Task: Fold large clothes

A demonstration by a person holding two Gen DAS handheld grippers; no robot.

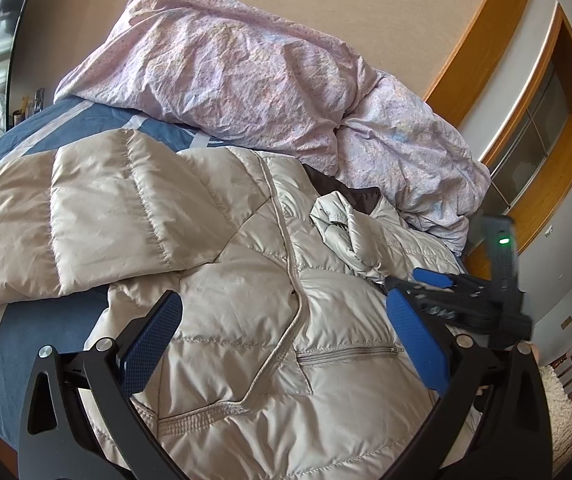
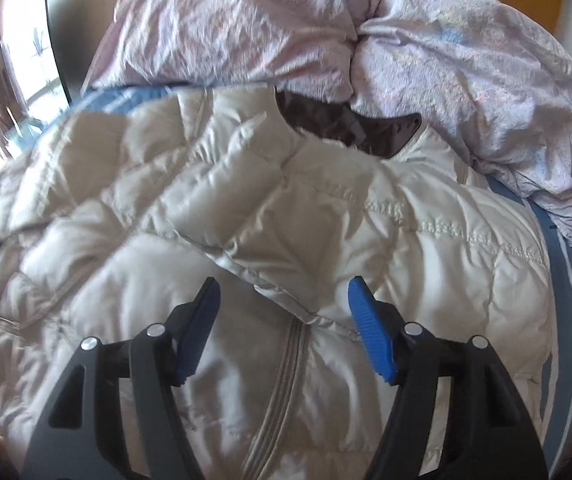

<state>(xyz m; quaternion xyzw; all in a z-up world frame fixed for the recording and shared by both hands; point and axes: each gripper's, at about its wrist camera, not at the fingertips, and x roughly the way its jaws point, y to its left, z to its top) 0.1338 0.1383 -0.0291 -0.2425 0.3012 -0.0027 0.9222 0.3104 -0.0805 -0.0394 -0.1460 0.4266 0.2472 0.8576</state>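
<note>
A beige quilted puffer jacket [image 1: 245, 264] lies front up on the bed, zipped, one sleeve [image 1: 65, 216] stretched out to the left. Its dark brown collar lining [image 2: 350, 128] shows at the top. My left gripper [image 1: 286, 316] is open above the jacket's lower front near a pocket zip, holding nothing. My right gripper [image 2: 281, 300] is open just above the jacket's chest over the zipper [image 2: 281, 380], holding nothing. The right gripper also shows in the left wrist view [image 1: 426, 284] at the jacket's right side, blurred.
A crumpled pink duvet [image 1: 265, 72] is heaped at the head of the bed, touching the collar. The blue striped bedsheet [image 1: 29, 340] shows left of the jacket. A wooden headboard edge [image 1: 482, 28] and wall lie beyond. The bed's right edge [image 2: 566, 300] is near the jacket.
</note>
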